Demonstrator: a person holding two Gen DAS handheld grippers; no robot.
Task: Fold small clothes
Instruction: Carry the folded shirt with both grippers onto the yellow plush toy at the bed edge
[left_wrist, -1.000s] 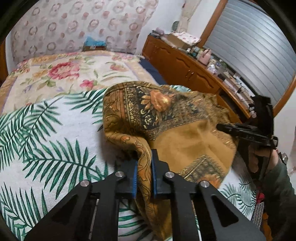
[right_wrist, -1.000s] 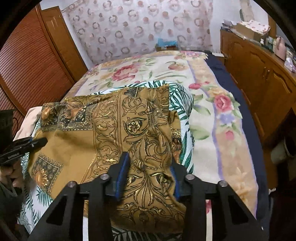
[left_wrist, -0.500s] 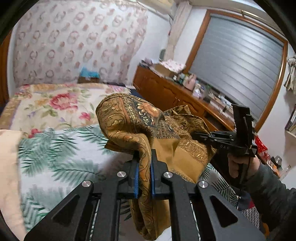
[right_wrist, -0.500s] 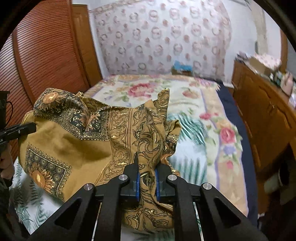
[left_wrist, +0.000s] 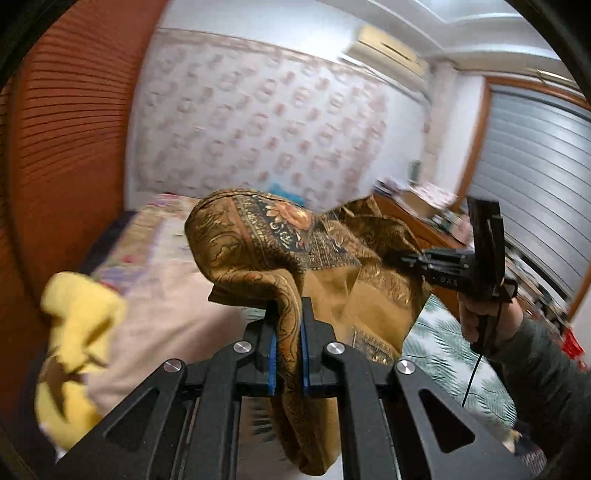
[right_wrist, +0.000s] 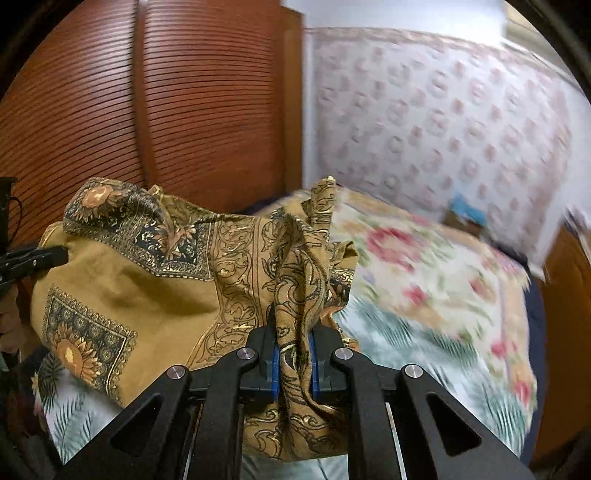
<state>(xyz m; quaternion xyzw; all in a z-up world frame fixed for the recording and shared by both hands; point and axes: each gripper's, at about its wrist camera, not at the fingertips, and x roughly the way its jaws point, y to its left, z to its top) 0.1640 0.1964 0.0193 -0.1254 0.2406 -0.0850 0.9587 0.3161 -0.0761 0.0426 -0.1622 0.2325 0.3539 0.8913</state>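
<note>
A mustard-gold patterned cloth (left_wrist: 258, 236) with dark floral borders hangs in the air above the bed. My left gripper (left_wrist: 287, 317) is shut on a bunched edge of it. My right gripper (right_wrist: 293, 325) is shut on another bunched edge, and the cloth (right_wrist: 147, 280) spreads to its left. The right gripper also shows in the left wrist view (left_wrist: 402, 260), holding the far side of the cloth. The left gripper shows at the left edge of the right wrist view (right_wrist: 59, 255).
The bed carries a palm-leaf sheet (left_wrist: 450, 354) and a floral quilt (right_wrist: 424, 266). A yellow cloth (left_wrist: 74, 332) lies at the left. A slatted wooden wardrobe (right_wrist: 147, 110) stands on the left, a wooden dresser (left_wrist: 424, 225) on the right.
Both grippers have lifted the cloth off the bed and swung left. The right gripper, open a second ago, closed on the cloth.
</note>
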